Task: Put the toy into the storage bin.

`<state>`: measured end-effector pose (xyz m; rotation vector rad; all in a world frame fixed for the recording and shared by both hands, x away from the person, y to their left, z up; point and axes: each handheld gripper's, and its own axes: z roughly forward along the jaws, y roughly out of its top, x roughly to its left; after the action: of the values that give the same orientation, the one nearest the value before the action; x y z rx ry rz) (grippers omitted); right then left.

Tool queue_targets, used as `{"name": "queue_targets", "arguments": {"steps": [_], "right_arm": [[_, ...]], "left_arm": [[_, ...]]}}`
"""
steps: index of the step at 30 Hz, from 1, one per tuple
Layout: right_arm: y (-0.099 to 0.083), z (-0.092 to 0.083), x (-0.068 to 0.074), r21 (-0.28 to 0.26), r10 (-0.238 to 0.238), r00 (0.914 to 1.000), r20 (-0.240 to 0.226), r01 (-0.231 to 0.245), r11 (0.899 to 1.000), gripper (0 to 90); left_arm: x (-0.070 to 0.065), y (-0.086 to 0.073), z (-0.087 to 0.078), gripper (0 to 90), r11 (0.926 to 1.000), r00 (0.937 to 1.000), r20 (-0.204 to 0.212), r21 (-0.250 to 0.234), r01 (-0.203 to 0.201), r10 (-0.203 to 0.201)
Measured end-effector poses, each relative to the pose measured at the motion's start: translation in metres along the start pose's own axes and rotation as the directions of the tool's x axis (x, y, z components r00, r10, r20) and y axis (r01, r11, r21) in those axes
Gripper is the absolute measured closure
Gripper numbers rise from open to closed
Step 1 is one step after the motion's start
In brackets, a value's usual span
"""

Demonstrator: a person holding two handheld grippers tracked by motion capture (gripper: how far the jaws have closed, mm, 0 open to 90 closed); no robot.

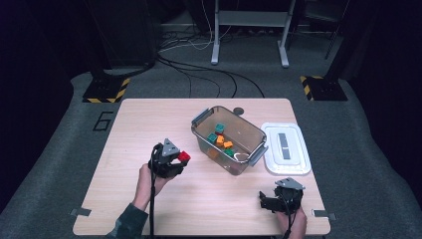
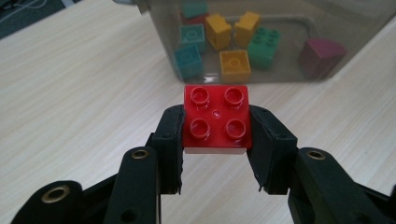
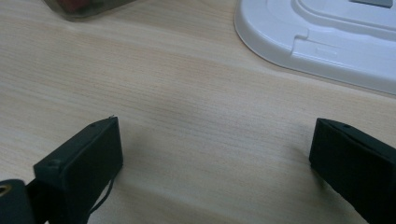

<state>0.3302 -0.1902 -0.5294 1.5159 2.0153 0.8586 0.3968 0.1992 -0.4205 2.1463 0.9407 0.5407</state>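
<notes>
My left gripper (image 1: pixel 182 160) (image 2: pixel 215 135) is shut on a red four-stud brick (image 2: pixel 215 116) (image 1: pixel 184 157), held studs-up above the table, left of a clear plastic bin (image 1: pixel 205 139) (image 2: pixel 327 18). Inside the bin lie several bricks: teal (image 2: pixel 190 58), orange (image 2: pixel 235 65), green (image 2: pixel 262 46) and a dark red one (image 2: pixel 320 56). My right gripper (image 1: pixel 266 201) (image 3: pixel 215 154) rests near the table's front right edge, its jaws wide apart with bare wood between them.
A white bin lid (image 1: pixel 286 148) (image 3: pixel 327 37) lies flat to the right of the bin. The wooden table (image 1: pixel 149 124) stands on grey carpet, with cables and a stand's legs (image 1: pixel 249 35) behind it.
</notes>
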Motion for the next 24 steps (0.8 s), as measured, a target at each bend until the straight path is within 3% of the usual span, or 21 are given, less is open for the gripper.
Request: {"name": "queue_targets", "arguments": {"steps": [24], "right_arm": [[0.0,0.0,0.0,0.0,0.0,1.0,0.0,0.0,1.0,1.6]], "left_arm": [[0.024,0.067,-0.02,58.4,0.9969,0.9968,-0.05,-0.045,-0.065,0.063]]}}
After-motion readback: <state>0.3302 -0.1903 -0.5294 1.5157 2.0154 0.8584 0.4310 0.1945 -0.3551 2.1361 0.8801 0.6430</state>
